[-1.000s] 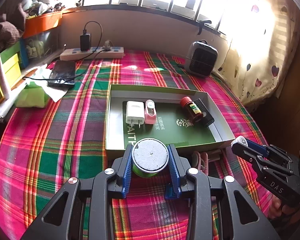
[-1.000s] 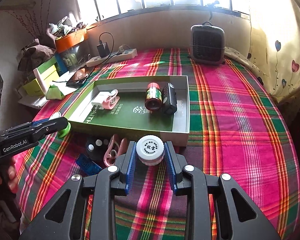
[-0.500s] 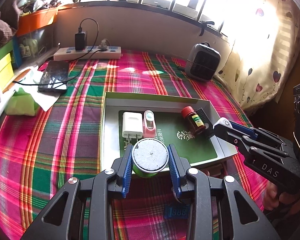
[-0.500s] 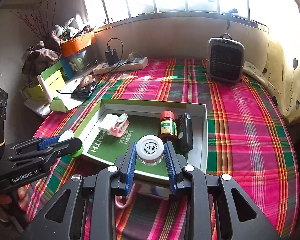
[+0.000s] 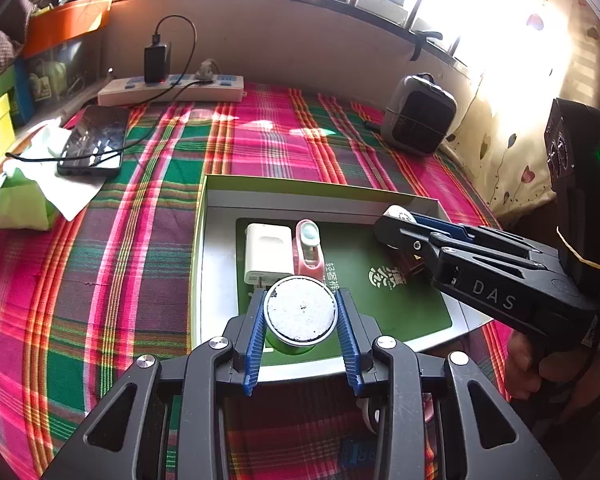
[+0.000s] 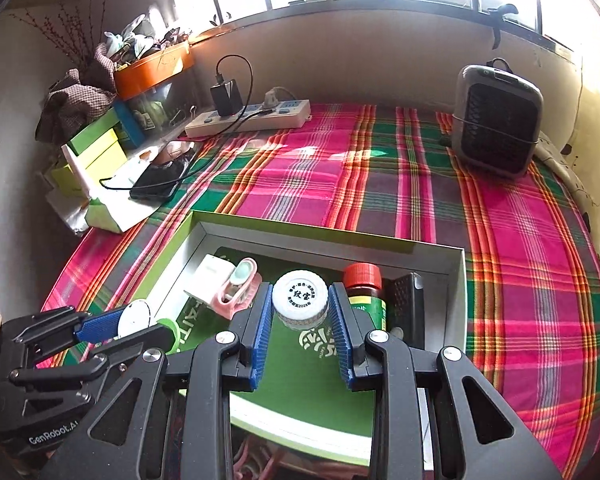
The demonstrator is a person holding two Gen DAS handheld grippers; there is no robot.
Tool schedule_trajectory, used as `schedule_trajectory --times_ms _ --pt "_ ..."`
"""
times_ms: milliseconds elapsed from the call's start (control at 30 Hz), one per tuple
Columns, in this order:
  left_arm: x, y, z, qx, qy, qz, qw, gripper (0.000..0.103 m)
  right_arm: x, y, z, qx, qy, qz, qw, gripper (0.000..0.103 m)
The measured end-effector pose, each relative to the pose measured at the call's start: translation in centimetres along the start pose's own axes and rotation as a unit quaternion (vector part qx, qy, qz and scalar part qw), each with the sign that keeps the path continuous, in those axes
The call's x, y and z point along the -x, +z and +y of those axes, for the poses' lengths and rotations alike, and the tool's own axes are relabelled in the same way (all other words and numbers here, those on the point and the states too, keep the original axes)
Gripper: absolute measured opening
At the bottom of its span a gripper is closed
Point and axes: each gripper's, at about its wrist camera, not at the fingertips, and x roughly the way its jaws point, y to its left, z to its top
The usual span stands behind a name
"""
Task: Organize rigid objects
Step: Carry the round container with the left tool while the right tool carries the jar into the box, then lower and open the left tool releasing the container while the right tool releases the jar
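Note:
My left gripper (image 5: 300, 320) is shut on a green round tin with a grey-white top (image 5: 300, 314), held over the near part of the green-rimmed box (image 5: 320, 194). My right gripper (image 6: 300, 312) is shut on a small white-capped jar (image 6: 300, 298) over the middle of the box (image 6: 324, 236). In the box lie a white plug adapter (image 5: 268, 252), a pink clip-like item (image 5: 309, 252), a red-capped bottle (image 6: 364, 280) and a black block (image 6: 408, 304). Each gripper shows in the other's view: the right gripper (image 5: 396, 220) and the left gripper (image 6: 136, 324).
The box sits on a plaid cloth (image 5: 140, 240). Behind it are a power strip (image 5: 172, 90), a phone (image 5: 94, 140) and a small heater (image 6: 496, 120). Green tissue packs and boxes crowd the left edge. Pink items and a blue display gadget (image 5: 358, 454) lie in front of the box.
Both grippers have moved forward from in front of the box's near wall to above its inside, each still holding its container. The right gripper came further in.

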Motion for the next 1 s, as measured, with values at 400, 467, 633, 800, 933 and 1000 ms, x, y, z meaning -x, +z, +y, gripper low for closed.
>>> schedule_trajectory --times_ms 400,467,633,800,933,1000 --pt "-1.6 0.3 0.4 0.002 -0.002 0.014 0.9999 0.032 -3.7 1.3 -0.2 -0.010 0.008 0.033 0.999 0.030" --pt "-1.6 0.3 0.5 0.002 -0.002 0.013 0.9999 0.033 -4.2 1.4 -0.2 -0.009 0.006 0.037 0.999 0.030" --pt "-2.0 0.4 0.6 0.001 0.001 0.016 0.9999 0.032 -5.1 1.6 -0.1 -0.009 0.006 0.045 0.999 0.030" --pt "-2.1 0.4 0.7 0.002 0.001 0.016 0.9999 0.032 -5.8 1.6 0.0 -0.009 0.005 0.052 0.999 0.030" --pt "-2.2 0.4 0.8 0.003 0.000 0.015 0.9999 0.033 -6.2 1.6 0.1 -0.006 0.003 0.054 0.999 0.030" --pt "-2.3 0.4 0.8 0.003 0.002 0.017 0.9999 0.033 -6.3 1.6 0.2 -0.004 0.000 0.054 0.999 0.030"
